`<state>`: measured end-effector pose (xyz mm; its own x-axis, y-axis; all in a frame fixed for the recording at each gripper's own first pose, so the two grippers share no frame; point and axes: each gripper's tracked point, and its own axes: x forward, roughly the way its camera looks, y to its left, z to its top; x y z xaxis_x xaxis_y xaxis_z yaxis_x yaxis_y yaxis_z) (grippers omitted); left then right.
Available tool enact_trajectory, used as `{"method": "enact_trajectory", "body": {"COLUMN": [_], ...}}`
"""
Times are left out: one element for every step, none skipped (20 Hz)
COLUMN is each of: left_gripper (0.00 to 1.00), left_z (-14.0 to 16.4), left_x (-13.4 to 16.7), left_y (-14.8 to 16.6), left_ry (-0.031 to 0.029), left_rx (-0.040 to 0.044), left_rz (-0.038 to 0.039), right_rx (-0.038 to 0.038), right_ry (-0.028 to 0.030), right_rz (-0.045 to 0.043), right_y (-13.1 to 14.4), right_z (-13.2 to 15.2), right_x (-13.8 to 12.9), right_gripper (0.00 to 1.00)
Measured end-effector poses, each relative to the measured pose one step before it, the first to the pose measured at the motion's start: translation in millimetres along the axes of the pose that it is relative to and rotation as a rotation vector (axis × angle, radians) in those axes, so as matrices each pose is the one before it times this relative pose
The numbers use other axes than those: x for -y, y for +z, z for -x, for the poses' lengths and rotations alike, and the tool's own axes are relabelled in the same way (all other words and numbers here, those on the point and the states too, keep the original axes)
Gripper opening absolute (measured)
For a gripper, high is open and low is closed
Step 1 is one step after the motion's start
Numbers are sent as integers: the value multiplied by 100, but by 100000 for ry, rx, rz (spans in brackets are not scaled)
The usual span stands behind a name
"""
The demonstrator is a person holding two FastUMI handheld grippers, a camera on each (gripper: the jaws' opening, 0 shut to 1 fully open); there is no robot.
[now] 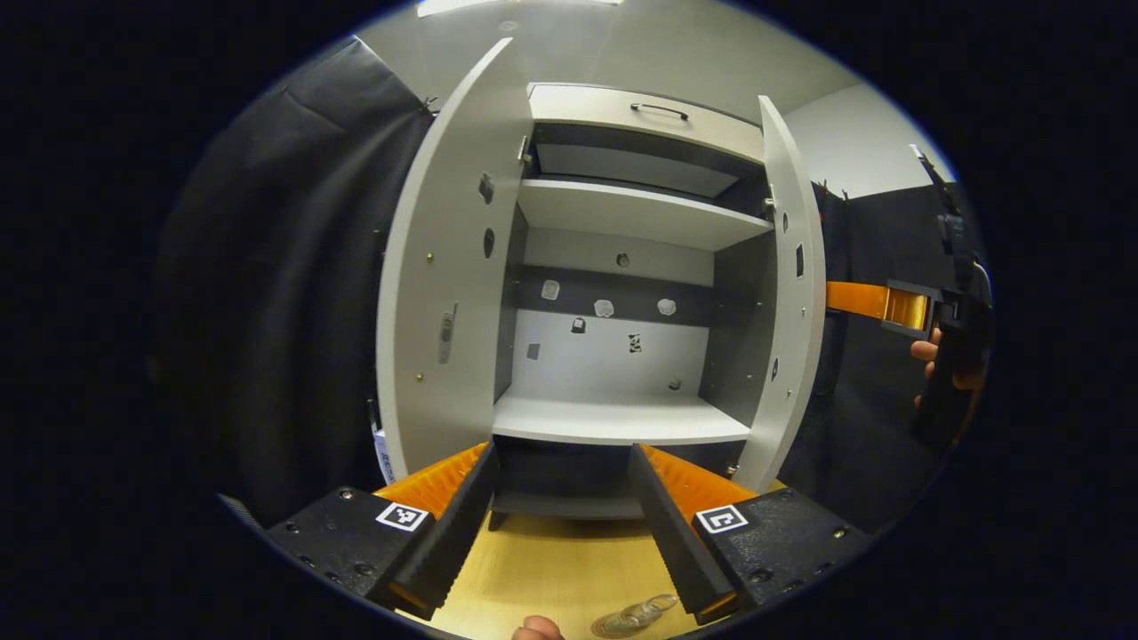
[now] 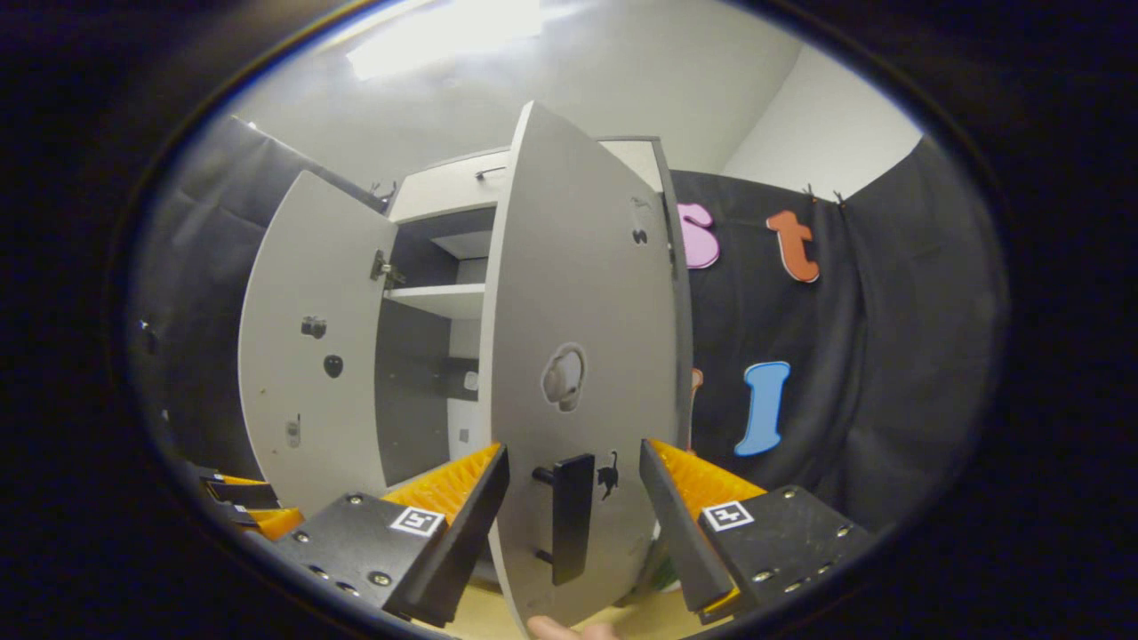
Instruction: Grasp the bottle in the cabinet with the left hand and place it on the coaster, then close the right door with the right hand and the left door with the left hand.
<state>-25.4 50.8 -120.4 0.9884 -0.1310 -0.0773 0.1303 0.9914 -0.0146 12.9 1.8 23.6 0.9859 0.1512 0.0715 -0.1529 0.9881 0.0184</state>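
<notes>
While both claws gape, bottle (image 1: 636, 615) lies below left claw (image 1: 564, 524), right claw (image 2: 574, 524) straddling right door (image 2: 587, 373).

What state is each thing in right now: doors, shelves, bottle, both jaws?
Left door: open.
Right door: open, its handle between the right gripper's open jaws, not gripped.
Cabinet shelves: empty.
Bottle: out of the cabinet, on the table below the left gripper; whether it stands on the coaster, cannot tell.
Left gripper: jaws open, holding nothing.
</notes>
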Motion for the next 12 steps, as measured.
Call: {"method": "enact_trajectory", "body": {"left_gripper": [94, 93, 94, 94, 94, 94, 94, 94, 94, 94, 94, 94], "left_z": [521, 384, 490, 482, 453, 383, 358, 262, 309, 240, 235, 150], "left_x": [-812, -723, -776, -724, -829, -786, -736, -703, -630, -699, -596, -595], "left_y": [170, 97, 106, 103, 68, 61, 122, 47, 115, -5, 65, 44], "left_ry": [2313, 2321, 2134, 2323, 2266, 2233, 2225, 1963, 1769, 1772, 1673, 1564], "left_rx": [488, 334, 321, 239, 102, 252, 196, 109, 188, 101, -61, 187], "left_rz": [-155, -159, -113, -249, -228, -108, -15, 181, 436, 500, 448, 397], "right_rx": [93, 421, 526, 357, 94, -22, -107, -117, -342, -361, -484, -449], "right_ry": [2608, 1798, 1558, 1820, 1861, 1607, 1309, 1289, 1353, 1292, 1189, 944], "right_rz": [-1161, -372, -157, -388, -650, -537, -112, 79, -50, -287, -275, -199], "right_y": [-48, 87, 172, 75, 17, -123, -75, -163, -60, -233, -210, -277], "right_z": [-418, -302, -170, -147, -145, -186, -189, -137, -174, -123, -136, -159], "right_x": [-1128, -807, -790, -798, -770, -757, -599, -731, -563, -595, -549, -429], "right_gripper": [90, 90, 90, 90, 90, 90, 90, 90, 90, 90, 87, 90]}}
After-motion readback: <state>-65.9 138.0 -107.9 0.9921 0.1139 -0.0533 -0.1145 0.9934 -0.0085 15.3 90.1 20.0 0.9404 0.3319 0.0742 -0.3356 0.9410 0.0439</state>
